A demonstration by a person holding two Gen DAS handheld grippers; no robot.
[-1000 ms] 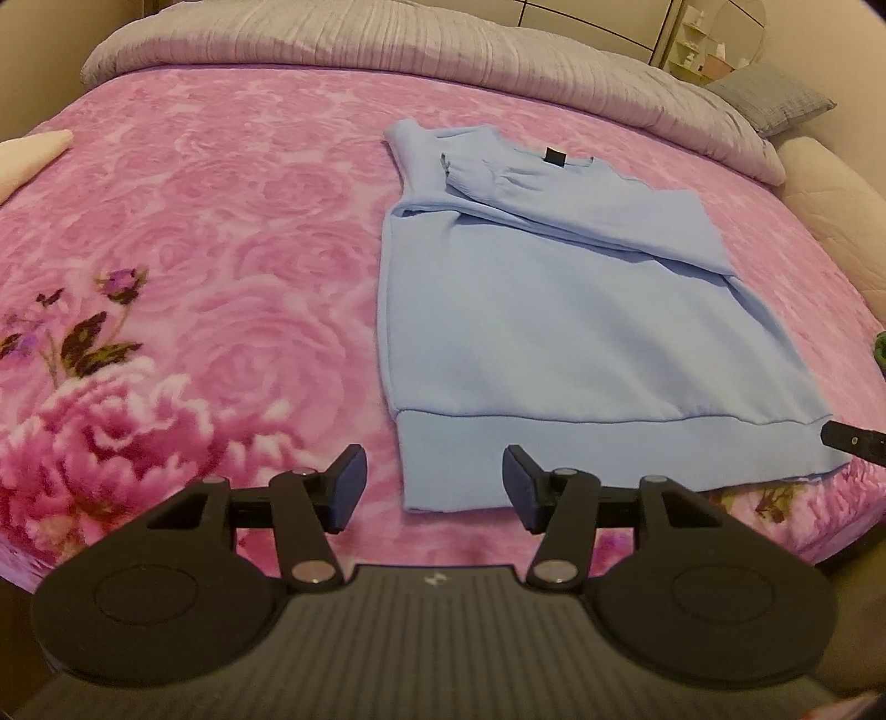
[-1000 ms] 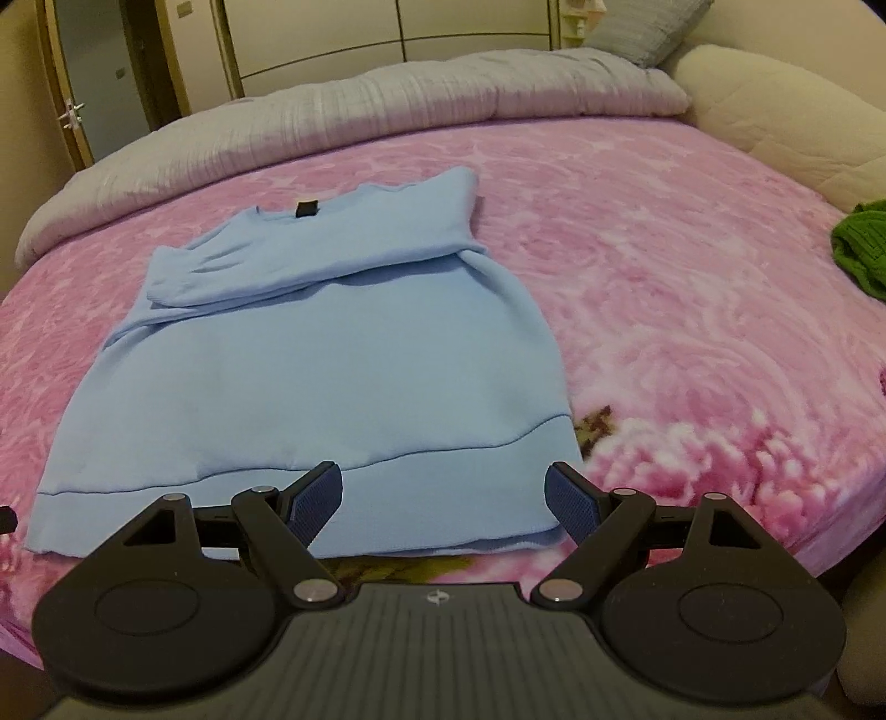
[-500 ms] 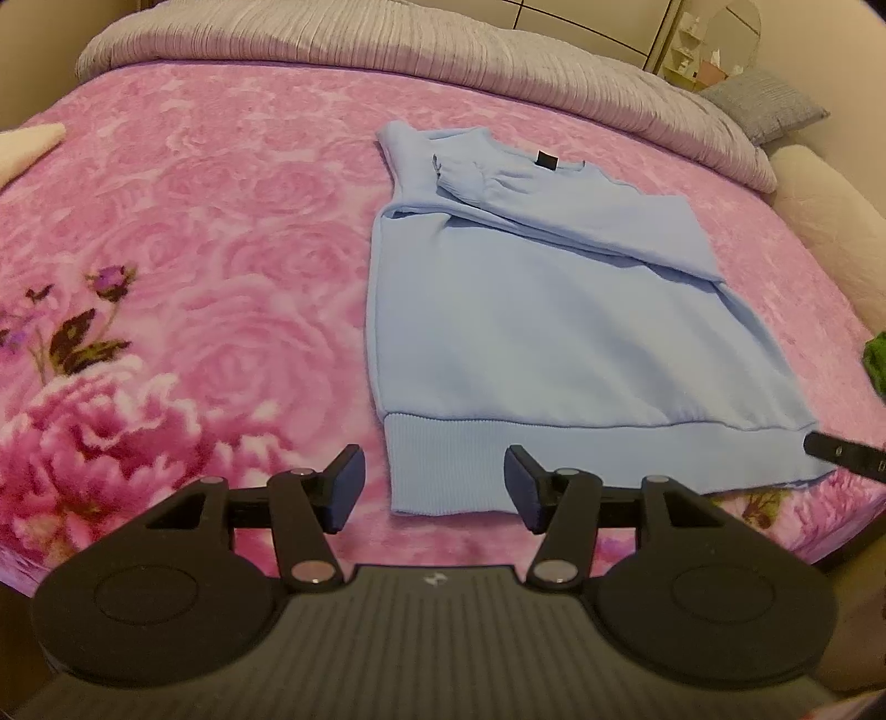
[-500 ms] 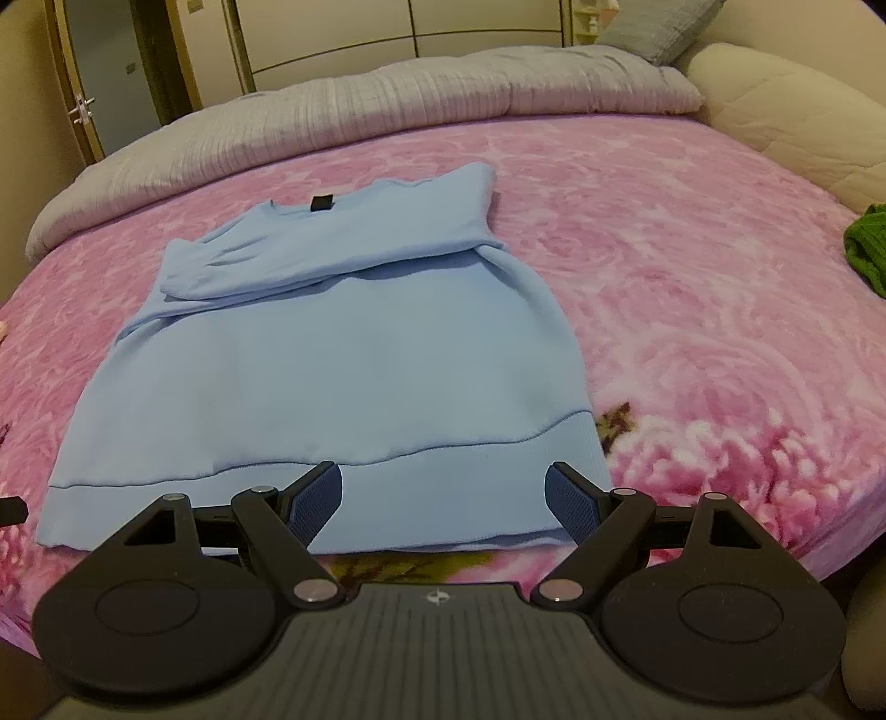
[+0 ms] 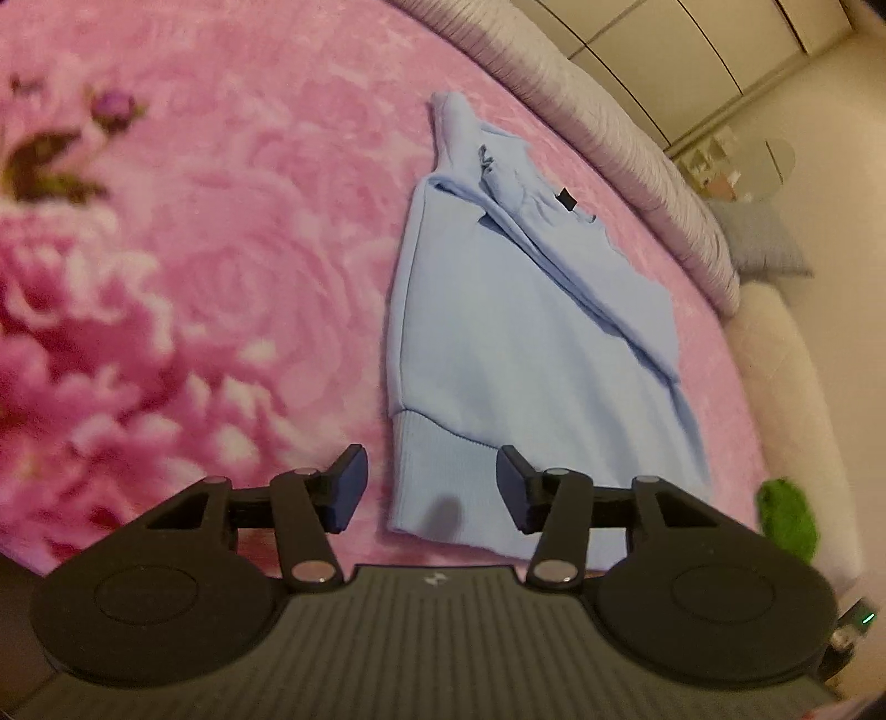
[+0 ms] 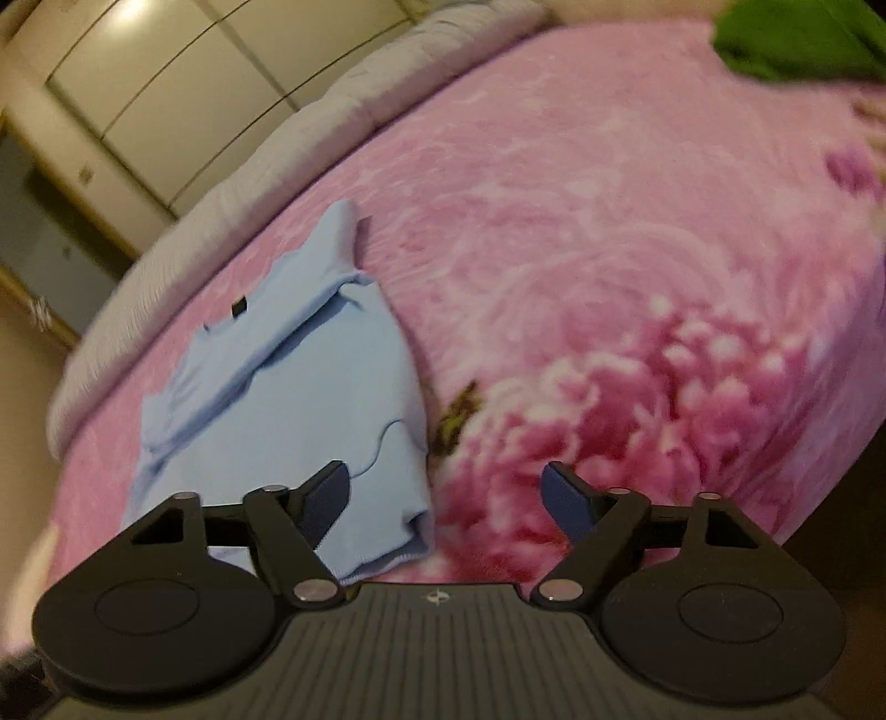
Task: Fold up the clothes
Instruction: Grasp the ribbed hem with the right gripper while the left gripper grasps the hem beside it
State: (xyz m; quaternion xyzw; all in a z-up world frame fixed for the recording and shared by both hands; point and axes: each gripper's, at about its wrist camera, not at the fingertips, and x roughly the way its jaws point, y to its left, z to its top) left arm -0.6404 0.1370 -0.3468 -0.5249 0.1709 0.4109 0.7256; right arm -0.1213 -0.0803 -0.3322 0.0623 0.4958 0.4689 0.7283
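Note:
A light blue sweatshirt [image 5: 515,343] lies flat on the pink floral blanket [image 5: 194,249], sleeves folded across its chest, ribbed hem toward me. My left gripper [image 5: 431,488] is open, low over the hem's left corner, which sits between its fingers. In the right wrist view the sweatshirt [image 6: 288,399] lies to the left. My right gripper [image 6: 446,501] is open over the hem's right corner, which lies by its left finger [image 6: 326,498]. Both views are tilted.
A green garment [image 6: 792,39] lies on the blanket at the far right, also in the left wrist view [image 5: 786,515]. A grey quilt [image 5: 609,127] runs along the far side of the bed. Wardrobe doors [image 6: 183,94] stand behind. The bed's near edge is just under both grippers.
Both grippers have dropped closer to the hem and rolled outward, left to the hem's left corner, right to its right corner. The sweatshirt has not moved.

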